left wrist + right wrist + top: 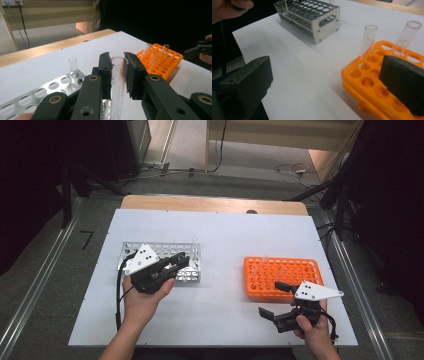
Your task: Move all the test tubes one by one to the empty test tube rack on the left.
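My left gripper (pixel 182 260) is shut on a clear glass test tube (pixel 116 85), which stands upright between its pads above the near right part of a silver metal rack (pixel 170 249). One more tube (pixel 73 65) stands in that rack (pixel 37 92). To the right lies an orange plastic rack (pixel 295 270) with a few clear tubes (pixel 368 40) standing at its left end. My right gripper (pixel 270 298) hangs open at the near left corner of the orange rack (pixel 362 75), with nothing between its jaws (pixel 328 67).
Both racks rest on a white board (pixel 220 230) over a wooden table (pixel 210 204). Bare board separates the two racks. Metal rails run along both sides of the table, and cables lie on the floor beyond it.
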Demonstrator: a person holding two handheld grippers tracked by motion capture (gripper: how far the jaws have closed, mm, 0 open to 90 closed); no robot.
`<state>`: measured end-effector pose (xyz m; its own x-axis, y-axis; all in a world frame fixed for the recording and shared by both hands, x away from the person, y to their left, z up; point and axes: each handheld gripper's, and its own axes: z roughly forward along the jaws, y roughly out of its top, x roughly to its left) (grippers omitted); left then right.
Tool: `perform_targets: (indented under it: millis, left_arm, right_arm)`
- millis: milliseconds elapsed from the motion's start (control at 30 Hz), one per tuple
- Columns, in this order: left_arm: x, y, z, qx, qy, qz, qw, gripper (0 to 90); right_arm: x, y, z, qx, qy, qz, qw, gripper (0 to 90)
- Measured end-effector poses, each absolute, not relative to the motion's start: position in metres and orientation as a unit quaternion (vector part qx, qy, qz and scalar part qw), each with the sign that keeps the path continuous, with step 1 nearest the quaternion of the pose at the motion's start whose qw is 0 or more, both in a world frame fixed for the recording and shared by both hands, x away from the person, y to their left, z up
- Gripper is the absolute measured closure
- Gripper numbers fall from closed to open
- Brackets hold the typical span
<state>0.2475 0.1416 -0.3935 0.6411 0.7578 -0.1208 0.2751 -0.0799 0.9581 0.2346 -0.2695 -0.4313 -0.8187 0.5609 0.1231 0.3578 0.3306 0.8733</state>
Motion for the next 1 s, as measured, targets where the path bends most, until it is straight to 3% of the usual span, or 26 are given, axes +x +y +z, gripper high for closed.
perform_targets:
  millis: [400,1000]
  left_arm:
    - [0.271,0.153,-0.39,0.697,0.383,0.219,0.565,76.7]
    - [0.324,0.143,-0.393,0.7,0.398,0.223,0.55,76.7]
  right_arm:
    - [0.237,-0.301,-0.43,0.315,0.795,0.503,0.127,0.0]
    - [0.233,-0.336,-0.441,0.35,0.787,0.49,0.131,0.0]
